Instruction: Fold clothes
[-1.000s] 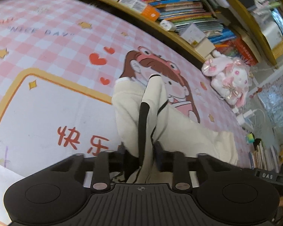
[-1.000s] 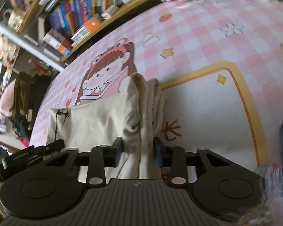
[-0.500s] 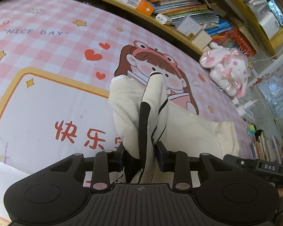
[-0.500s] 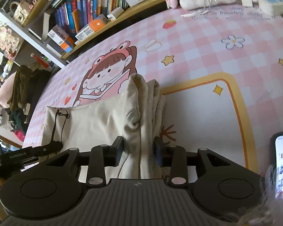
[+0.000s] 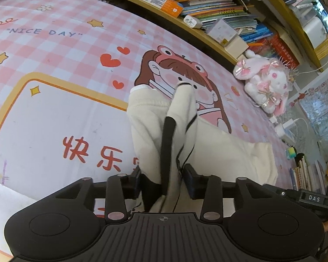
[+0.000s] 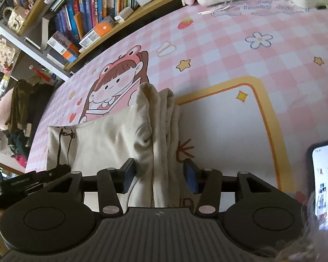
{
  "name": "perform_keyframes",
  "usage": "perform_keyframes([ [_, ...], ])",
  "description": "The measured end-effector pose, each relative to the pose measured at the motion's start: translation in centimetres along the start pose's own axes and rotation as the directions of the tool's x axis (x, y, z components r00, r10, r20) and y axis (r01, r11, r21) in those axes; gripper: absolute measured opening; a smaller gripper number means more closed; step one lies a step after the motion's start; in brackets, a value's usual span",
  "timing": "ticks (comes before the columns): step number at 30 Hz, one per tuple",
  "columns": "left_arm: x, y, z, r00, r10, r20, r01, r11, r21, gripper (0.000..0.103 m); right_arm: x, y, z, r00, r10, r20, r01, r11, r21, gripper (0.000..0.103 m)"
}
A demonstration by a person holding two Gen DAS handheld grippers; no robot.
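A cream garment with a black drawstring and a black stripe lies partly on the pink checked mat. In the left wrist view my left gripper point(image 5: 164, 179) holds a bunched fold of the cream garment point(image 5: 218, 152) between its jaws, and the jaws stand a little apart around the cloth. In the right wrist view my right gripper point(image 6: 159, 174) holds the other end of the garment point(image 6: 111, 139), its ribbed edge bunched between jaws that also stand a little apart. The cloth between the two grippers lies flat on the mat point(image 6: 229, 54).
A bookshelf point(image 5: 207, 6) runs along the far edge of the mat. A pink plush rabbit point(image 5: 264, 80) sits at the right of the left wrist view. A lit phone point(image 6: 325, 174) stands at the right of the right wrist view. Dark clothes point(image 6: 21, 109) hang at its left.
Both grippers have drawn back and risen slightly with the garment, so more mat shows. The jaws of both have opened a little around the cloth.
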State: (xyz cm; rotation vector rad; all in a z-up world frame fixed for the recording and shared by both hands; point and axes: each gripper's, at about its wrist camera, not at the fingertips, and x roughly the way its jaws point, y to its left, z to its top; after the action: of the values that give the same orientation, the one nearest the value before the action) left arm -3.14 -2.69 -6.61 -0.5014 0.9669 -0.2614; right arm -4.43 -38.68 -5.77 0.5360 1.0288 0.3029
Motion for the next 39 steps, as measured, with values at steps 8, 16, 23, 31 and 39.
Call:
perform_keyframes([
  [8,0.1,-0.6,-0.2,1.0,0.011,0.011,-0.011,1.0,0.02,0.041,0.6,0.9,-0.3,0.999,0.031,-0.029,-0.032,0.999,-0.038,0.046],
  [16,-0.4,-2.2,-0.7,0.999,0.02,0.038,-0.023,0.997,0.072,0.019,0.2,2.1,-0.5,0.999,0.029,0.015,-0.027,0.992,-0.123,0.02],
  [23,-1.3,-3.6,-0.7,0.997,-0.002,0.074,-0.006,0.995,0.101,0.018,-0.9,3.3,-0.5,0.997,0.023,0.078,-0.005,0.974,-0.225,0.019],
  [31,-2.0,-4.3,-1.2,0.995,-0.006,0.096,-0.004,0.995,0.1,0.018,-1.6,3.1,-0.5,0.995,0.031,0.1,-0.006,0.97,-0.242,0.019],
  [39,-2.3,-4.7,-1.1,0.994,-0.016,0.104,0.004,0.994,0.111,0.018,-2.0,3.1,-0.5,0.992,0.041,0.116,-0.012,0.971,-0.24,0.019],
])
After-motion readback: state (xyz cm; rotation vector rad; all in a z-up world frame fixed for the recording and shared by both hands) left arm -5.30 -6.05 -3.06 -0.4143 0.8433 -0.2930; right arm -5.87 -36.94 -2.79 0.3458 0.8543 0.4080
